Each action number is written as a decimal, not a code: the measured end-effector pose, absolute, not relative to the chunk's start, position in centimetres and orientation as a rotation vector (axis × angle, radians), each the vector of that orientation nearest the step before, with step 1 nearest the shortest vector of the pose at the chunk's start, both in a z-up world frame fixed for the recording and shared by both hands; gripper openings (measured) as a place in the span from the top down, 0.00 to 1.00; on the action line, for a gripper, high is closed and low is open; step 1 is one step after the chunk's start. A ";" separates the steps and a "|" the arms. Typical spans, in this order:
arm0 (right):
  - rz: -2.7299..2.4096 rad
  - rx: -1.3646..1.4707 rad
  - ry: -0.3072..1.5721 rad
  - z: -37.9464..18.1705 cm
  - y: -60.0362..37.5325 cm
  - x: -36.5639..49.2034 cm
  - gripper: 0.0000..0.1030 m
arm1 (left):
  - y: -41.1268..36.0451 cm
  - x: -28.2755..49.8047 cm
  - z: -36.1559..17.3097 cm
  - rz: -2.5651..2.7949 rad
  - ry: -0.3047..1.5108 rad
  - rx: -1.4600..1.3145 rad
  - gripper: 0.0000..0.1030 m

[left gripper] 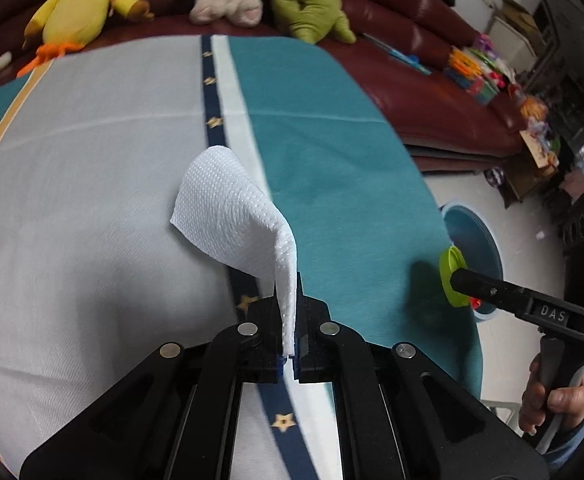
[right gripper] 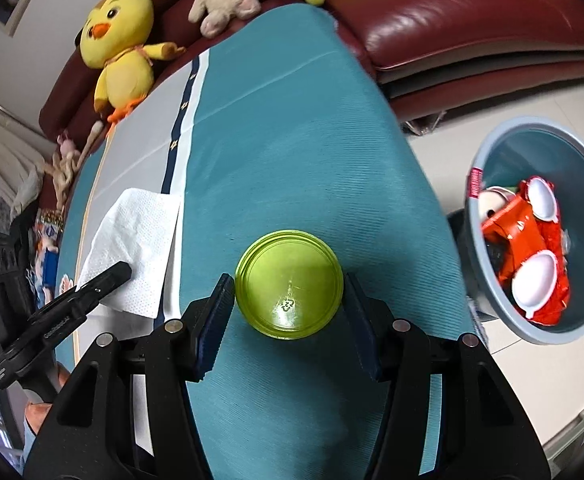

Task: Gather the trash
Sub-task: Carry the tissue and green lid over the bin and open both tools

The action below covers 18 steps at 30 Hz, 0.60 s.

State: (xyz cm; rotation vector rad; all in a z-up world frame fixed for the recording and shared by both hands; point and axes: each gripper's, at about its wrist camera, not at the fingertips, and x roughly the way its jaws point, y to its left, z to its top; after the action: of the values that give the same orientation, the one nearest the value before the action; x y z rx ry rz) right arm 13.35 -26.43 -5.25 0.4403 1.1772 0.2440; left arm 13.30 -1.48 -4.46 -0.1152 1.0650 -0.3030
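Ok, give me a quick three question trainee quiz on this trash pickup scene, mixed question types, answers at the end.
1. True or false: the left claw is clamped on the paper towel.
2. What does the right claw grip? A) green lid B) yellow chick C) red wrapper
3. Fill in: the bin stands on the ____ beside the table.

Key: 1 true; 2 A, the green lid; 3 floor.
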 end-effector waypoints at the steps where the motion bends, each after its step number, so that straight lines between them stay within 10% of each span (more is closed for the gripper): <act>1: 0.239 0.450 1.171 -5.1 -26.9 13.2 0.49 | -2.1 13.3 -4.2 -0.312 1.061 -0.105 0.97; 18: 0.077 0.580 1.033 -3.1 -39.1 10.5 0.49 | -15.9 14.1 -2.2 -0.539 1.040 0.042 0.97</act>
State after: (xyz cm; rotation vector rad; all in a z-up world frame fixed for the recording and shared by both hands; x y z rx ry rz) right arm 10.54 -39.06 -3.08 0.5797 1.0330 0.0771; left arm 14.13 -15.92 -2.24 0.0420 1.0404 -0.5391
